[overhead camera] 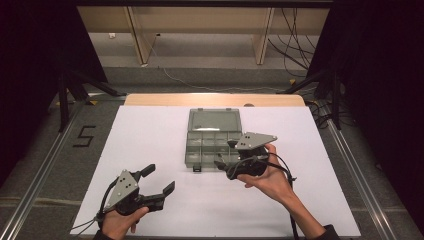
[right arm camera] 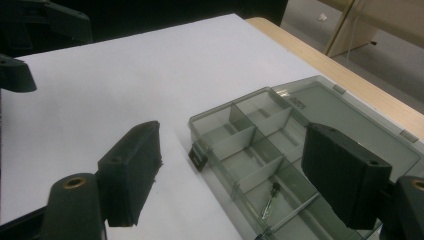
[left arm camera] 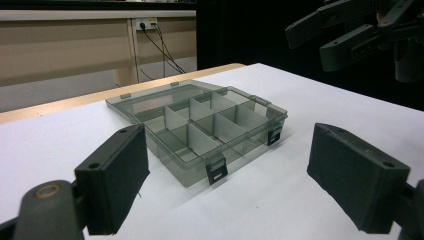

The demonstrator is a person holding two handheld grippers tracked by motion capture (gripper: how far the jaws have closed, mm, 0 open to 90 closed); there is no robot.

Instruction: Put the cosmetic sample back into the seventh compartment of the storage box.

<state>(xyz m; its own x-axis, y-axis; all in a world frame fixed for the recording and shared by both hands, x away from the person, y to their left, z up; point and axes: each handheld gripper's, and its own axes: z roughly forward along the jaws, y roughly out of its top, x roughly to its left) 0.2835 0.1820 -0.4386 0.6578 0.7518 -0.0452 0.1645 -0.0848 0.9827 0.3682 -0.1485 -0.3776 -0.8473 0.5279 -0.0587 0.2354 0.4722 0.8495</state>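
Note:
A smoky clear compartment box [overhead camera: 214, 139] lies in the middle of the white sheet, its lid folded flat toward the far side. In the right gripper view a small dark screw [right arm camera: 270, 200] lies in one near compartment of the box [right arm camera: 250, 135]. My right gripper [overhead camera: 226, 153] hovers over the box's front right corner, open, with nothing pressed between its pads [right arm camera: 132, 170]. At the front left of the sheet my left gripper [overhead camera: 160, 178] stands open and empty, pointing at the box [left arm camera: 200, 125] from a short way off.
The white sheet [overhead camera: 150, 140] covers the table, with a wooden edge [overhead camera: 215, 99] showing at the far side. Two black latches [left arm camera: 216, 171] hang on the box's front wall. Dark stands and cables sit on the floor beyond.

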